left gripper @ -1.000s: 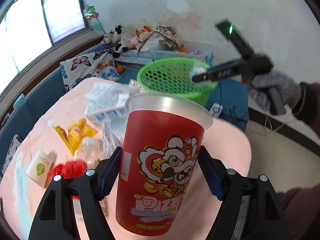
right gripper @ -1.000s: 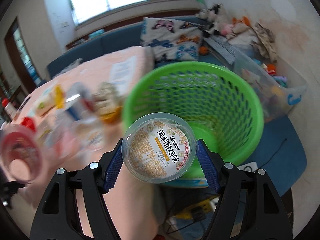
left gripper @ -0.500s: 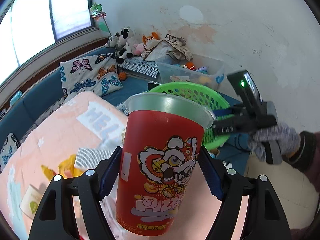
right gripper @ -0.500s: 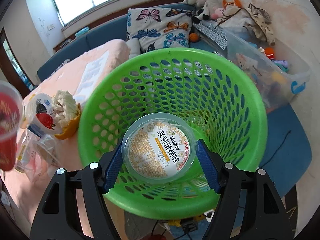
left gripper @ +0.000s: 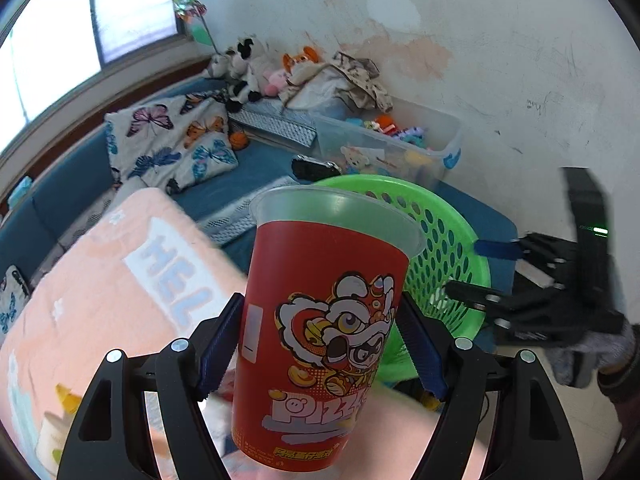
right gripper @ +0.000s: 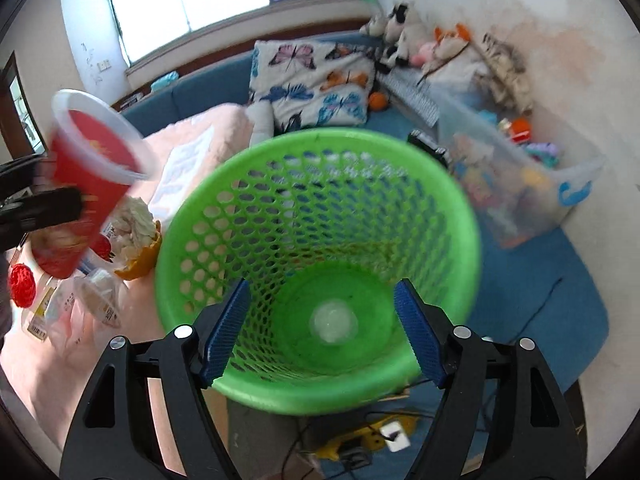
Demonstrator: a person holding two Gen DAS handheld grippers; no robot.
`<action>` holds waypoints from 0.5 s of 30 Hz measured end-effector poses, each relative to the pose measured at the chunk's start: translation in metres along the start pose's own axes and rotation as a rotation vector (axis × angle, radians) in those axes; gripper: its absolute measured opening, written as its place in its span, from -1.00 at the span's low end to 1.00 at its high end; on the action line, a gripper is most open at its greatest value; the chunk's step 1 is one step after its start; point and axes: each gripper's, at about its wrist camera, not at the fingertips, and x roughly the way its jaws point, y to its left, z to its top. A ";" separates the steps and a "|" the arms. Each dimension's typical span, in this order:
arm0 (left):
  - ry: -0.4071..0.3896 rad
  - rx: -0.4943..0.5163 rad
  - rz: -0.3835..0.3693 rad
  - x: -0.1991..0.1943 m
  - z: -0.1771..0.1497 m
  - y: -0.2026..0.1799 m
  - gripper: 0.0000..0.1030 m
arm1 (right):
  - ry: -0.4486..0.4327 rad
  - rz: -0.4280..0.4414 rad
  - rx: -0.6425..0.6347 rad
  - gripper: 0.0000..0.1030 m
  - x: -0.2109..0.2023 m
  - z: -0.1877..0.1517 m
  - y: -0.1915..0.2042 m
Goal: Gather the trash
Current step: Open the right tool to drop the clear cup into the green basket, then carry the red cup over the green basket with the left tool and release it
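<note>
My left gripper (left gripper: pixel 320 356) is shut on a tall red paper cup (left gripper: pixel 320 328) with a lion cartoon and holds it upright, just left of the green mesh basket (left gripper: pixel 448 248). My right gripper (right gripper: pixel 322 330) is open and empty above the basket (right gripper: pixel 320 384). A small clear plastic cup (right gripper: pixel 334 322) lies at the basket's bottom. The red cup also shows in the right wrist view (right gripper: pixel 86 180), left of the basket. The right gripper appears in the left wrist view (left gripper: pixel 492 276) at the basket's right rim.
A pink blanket (left gripper: pixel 100 300) covers the table (right gripper: pixel 52 360), which holds wrappers, a red ball (right gripper: pixel 22 284) and an orange bowl of tissue (right gripper: pixel 134 236). A clear toy bin (right gripper: pixel 516 188) and butterfly pillow (right gripper: pixel 312 84) lie behind the basket. A power strip (right gripper: pixel 368 440) is on the floor.
My right gripper opened and the clear cup with the printed lid dropped into the basket. My left gripper carried the red cup closer to the basket.
</note>
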 end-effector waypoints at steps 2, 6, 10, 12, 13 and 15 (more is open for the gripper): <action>0.020 0.001 -0.002 0.013 0.006 -0.007 0.42 | -0.012 -0.004 0.009 0.47 -0.011 -0.005 -0.006; 0.060 0.004 -0.013 0.036 0.015 -0.021 0.43 | -0.026 -0.021 0.015 0.47 -0.025 -0.015 -0.013; 0.100 -0.005 -0.009 0.055 0.017 -0.029 0.43 | -0.036 -0.019 0.034 0.48 -0.034 -0.025 -0.017; 0.116 -0.017 -0.006 0.062 0.018 -0.030 0.43 | -0.034 -0.020 0.042 0.48 -0.035 -0.029 -0.019; 0.127 -0.027 -0.008 0.067 0.018 -0.030 0.43 | -0.031 -0.019 0.046 0.48 -0.035 -0.031 -0.019; 0.133 -0.039 -0.010 0.070 0.017 -0.029 0.45 | -0.027 -0.016 0.052 0.48 -0.034 -0.031 -0.020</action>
